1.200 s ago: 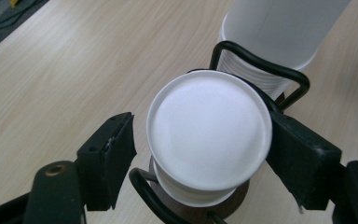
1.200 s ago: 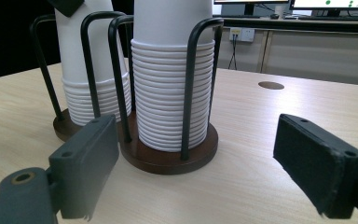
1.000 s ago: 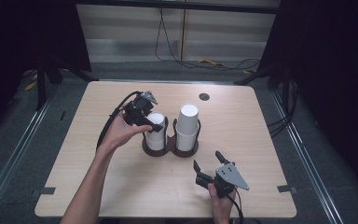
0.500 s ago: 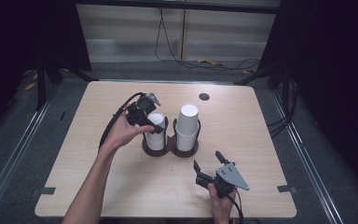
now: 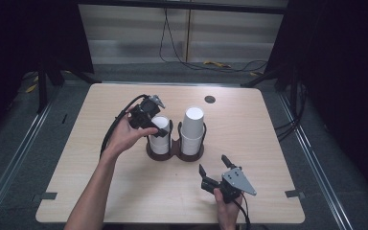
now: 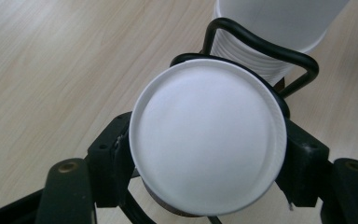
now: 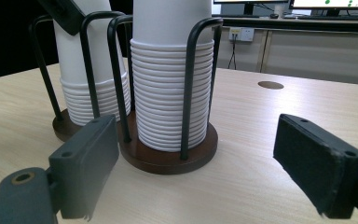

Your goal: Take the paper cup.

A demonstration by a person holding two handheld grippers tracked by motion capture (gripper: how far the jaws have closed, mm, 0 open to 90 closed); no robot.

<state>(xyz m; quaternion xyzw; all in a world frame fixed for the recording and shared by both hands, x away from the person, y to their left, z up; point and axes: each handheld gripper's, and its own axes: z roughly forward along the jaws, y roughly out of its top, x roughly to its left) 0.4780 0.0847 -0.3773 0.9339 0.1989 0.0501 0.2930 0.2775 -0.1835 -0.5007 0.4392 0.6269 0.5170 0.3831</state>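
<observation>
Two stacks of upturned white paper cups stand in a black wire holder (image 5: 175, 154) with brown round bases, mid-table. My left gripper (image 5: 154, 123) reaches down over the shorter left stack (image 5: 160, 140). Its jaws have just been closing, and the pads press on both sides of the top cup (image 6: 207, 140), whose round white bottom faces the camera. The taller right stack (image 5: 192, 128) stands beside it, untouched. My right gripper (image 5: 213, 164) rests low near the front edge, open, and points at the holder (image 7: 168, 161) with nothing between its pads (image 7: 91, 161).
The light wooden table (image 5: 278, 139) has a small dark round hole (image 5: 210, 99) at the back right. Bare wood lies between my right gripper and the holder. Cables lie on the floor beyond the far edge.
</observation>
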